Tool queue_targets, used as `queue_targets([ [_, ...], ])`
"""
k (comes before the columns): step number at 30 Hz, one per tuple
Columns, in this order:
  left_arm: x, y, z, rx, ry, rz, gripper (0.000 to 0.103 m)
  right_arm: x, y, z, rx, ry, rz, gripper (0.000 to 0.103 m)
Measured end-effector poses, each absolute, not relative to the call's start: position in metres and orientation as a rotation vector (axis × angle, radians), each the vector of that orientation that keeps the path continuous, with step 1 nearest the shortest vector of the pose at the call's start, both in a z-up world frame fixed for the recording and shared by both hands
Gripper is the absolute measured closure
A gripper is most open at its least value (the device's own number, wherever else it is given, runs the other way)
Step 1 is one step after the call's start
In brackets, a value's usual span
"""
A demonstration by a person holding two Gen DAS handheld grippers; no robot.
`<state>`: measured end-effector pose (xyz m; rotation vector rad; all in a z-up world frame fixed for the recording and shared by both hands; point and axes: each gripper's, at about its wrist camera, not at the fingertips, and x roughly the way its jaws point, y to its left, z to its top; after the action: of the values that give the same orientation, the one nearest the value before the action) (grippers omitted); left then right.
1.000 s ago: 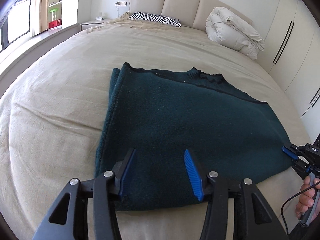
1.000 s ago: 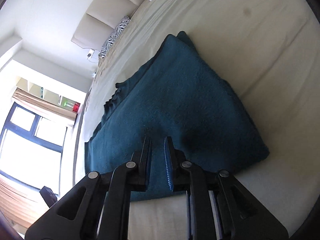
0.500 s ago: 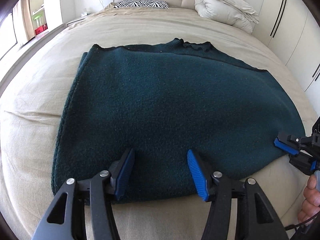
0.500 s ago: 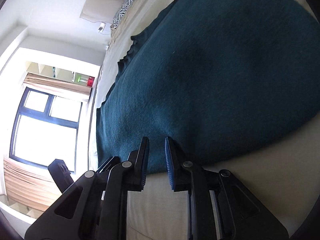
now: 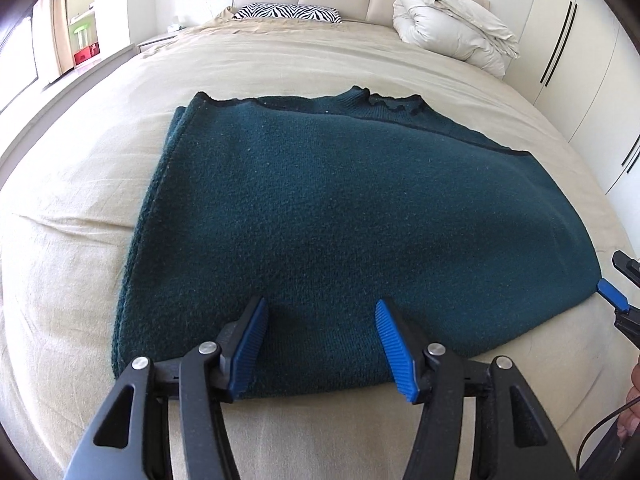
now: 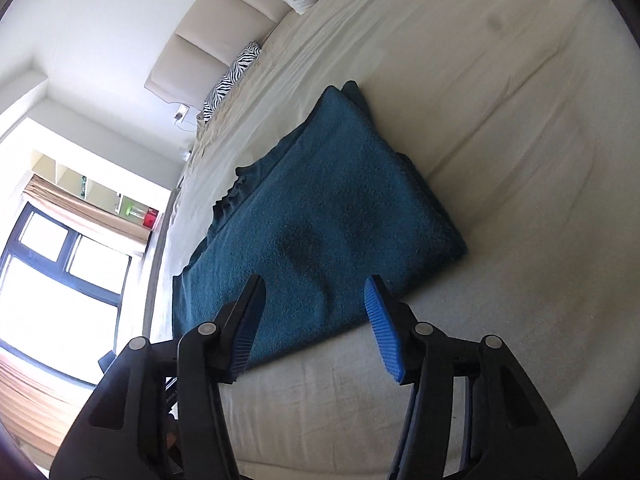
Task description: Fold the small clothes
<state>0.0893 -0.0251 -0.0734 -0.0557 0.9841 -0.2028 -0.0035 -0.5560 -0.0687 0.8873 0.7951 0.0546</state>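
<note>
Teal knitted garment (image 5: 340,216) is laid flat, folded, on the beige bedsheet (image 5: 80,200). Left gripper (image 5: 320,344) is held wide above its near edge; right gripper (image 6: 316,320) — jaws just opened, gripping nothing — is poised at its corner.

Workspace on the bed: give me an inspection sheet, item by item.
Surface: bed sheet, beige, lightly creased.
Job's things: dark teal garment, lying folded and flat.
Clutter: zebra pillow and rolled white duvet at the headboard.
Grippers: left gripper open over the garment's near edge; right gripper open, jaws just opened, nothing pinched.
Cables: thin black cable by the hand at the lower right.
Surroundings: wardrobe doors, window, shelves.
</note>
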Motion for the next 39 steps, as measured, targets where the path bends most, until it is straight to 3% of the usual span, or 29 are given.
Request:
queue_targets([
  [8,0.079,0.044,-0.050,-0.201,0.927,-0.092,0.031,0.002,-0.521,-0.039,0.811,0.810,0.189,0.052],
  [10,0.082,0.069,-0.053,-0.267,0.929,-0.043,0.023,0.004,-0.511,-0.041,0.802,0.833,0.204,0.052],
  [16,0.094,0.123,-0.069,-0.511,0.975,-0.082,0.023,0.010,-0.491,-0.047,0.795,0.855,0.250,0.052],
  [39,0.161,0.126,-0.107,-0.937,1.221,-0.441,0.027,0.102,-0.415,-0.028,0.765,0.917,0.501,0.052],
])
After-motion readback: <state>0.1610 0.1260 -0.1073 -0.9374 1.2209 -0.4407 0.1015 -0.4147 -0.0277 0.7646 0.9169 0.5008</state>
